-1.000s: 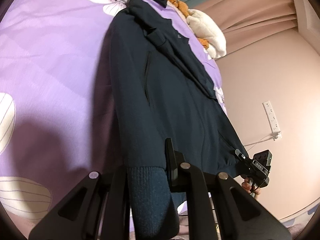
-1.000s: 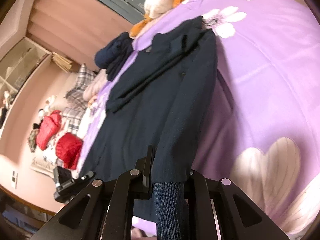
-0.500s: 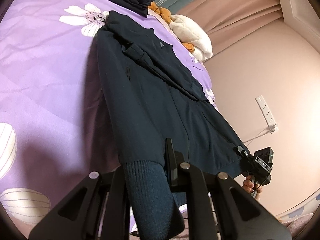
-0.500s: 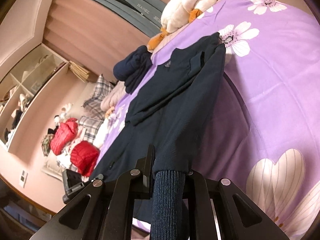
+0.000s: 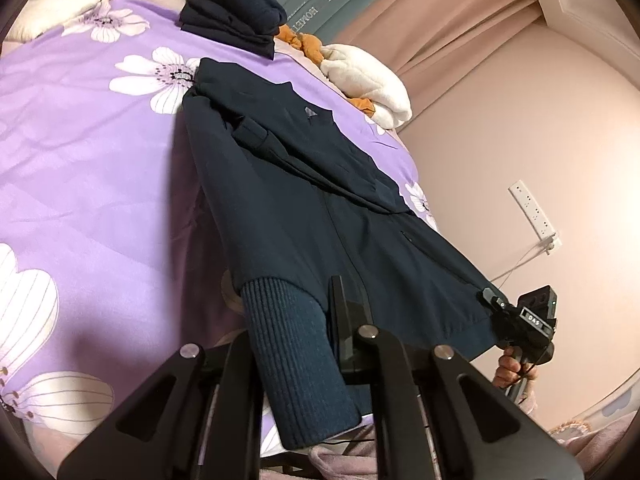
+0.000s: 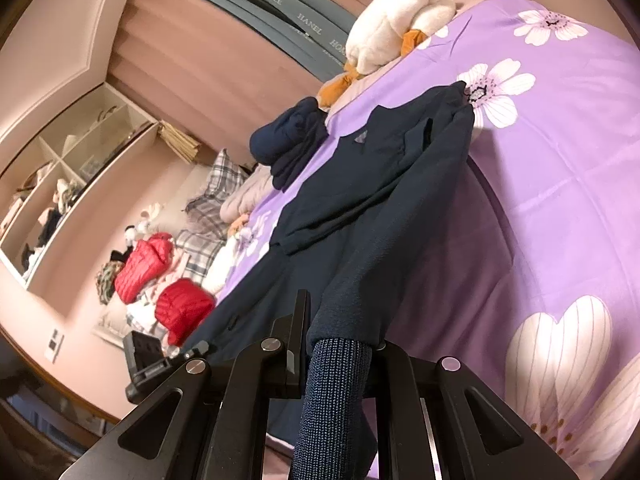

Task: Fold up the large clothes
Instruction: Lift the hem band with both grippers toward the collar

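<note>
Pink walls (image 5: pixel 500 128), purple floral bedspread (image 5: pixel 80 168).

Home bedroom: bed w/ purple floral sheet (image 5: pixel 80 184), plush duck (image 6: pixel 396 20), curtains (image 5: pixel 460 12), open shelves (image 6: pixel 80 152).

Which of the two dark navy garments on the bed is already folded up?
The small navy bundle near the white plush duck; the jacket is spread out, held by both grippers.
</note>
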### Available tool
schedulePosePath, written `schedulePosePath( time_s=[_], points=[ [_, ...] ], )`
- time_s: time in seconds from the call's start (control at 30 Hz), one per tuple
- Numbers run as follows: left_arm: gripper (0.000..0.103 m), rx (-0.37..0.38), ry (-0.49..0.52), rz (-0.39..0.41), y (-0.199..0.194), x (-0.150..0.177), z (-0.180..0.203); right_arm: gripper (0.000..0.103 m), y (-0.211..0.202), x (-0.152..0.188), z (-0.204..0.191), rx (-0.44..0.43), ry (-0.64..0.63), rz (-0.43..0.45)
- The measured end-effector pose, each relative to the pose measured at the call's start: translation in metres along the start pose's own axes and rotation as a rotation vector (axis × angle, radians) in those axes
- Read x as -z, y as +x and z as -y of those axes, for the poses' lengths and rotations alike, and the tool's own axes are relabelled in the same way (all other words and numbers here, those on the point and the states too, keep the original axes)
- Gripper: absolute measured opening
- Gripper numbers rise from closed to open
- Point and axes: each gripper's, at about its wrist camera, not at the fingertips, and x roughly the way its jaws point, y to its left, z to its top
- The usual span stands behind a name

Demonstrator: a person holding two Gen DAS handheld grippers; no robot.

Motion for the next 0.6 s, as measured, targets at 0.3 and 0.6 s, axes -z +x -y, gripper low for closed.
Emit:
schedulePosePath(
  time_s=[0.3, 0.6],
  points=[
    [0.009, 0.026, 0.067, 0.044, -0.016, -0.004, 0.015, 0.014, -0.016, -0.002, -0.008, -0.024, -0.009, 0.025],
    [0.009, 0.02, 0.127, 0.073, -0.037, -0.001, 0.034, 0.014, -0.034, -0.002, -0.024, -0.049, -0.046, 0.042]
  ],
)
